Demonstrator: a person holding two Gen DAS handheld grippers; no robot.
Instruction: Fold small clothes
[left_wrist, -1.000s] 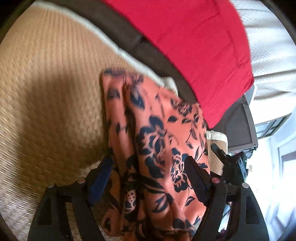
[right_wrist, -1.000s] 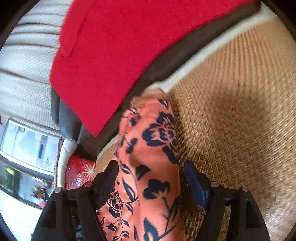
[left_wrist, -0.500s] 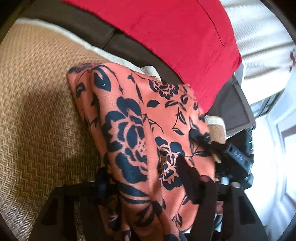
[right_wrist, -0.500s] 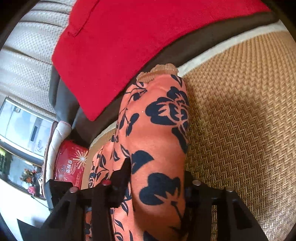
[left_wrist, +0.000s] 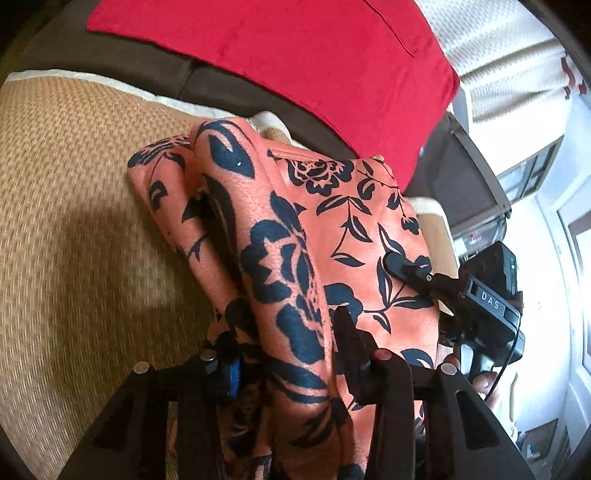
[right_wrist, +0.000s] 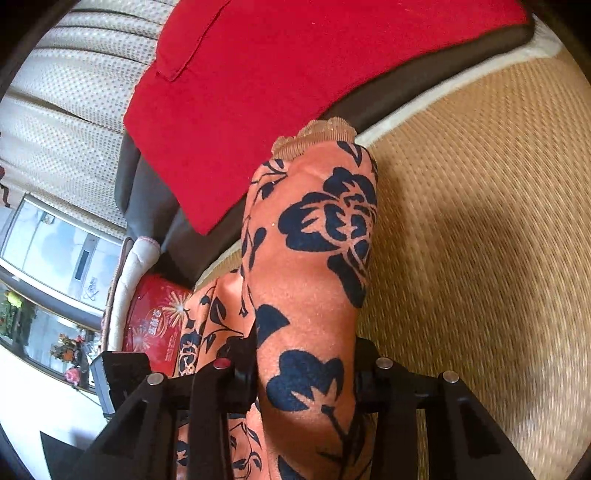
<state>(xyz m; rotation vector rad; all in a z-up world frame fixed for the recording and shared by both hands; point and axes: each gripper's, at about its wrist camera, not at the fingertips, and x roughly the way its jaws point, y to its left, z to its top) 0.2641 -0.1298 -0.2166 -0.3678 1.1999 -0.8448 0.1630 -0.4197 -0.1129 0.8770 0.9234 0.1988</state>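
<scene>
The orange floral garment lies bunched on the woven mat, near the mat's far edge, where a dark cushion edge and a red cushion run behind it. In both wrist views a thick ridge of the cloth rises up between the fingers.

The left gripper has just been closing its jaws, and a gathered fold of the garment sits pinched between them, the fabric bulging above and below the pads. The right gripper has likewise been closing, and it too is clenched on a rolled fold of the same cloth, with the lace-trimmed hem showing at the far end of that fold. In the left view the right tool shows at the right side of the garment, with part of the person's hand below it.

The step in hand looks like the start of a fold: both edges are gripped and the cloth is being raised off the mat. The next move probably calls for carrying the two held edges together across the mat, keeping them level with each other so the cloth lands flat, and only then letting go. The thick bunches could slip or drop crooked if one side leads.
</scene>
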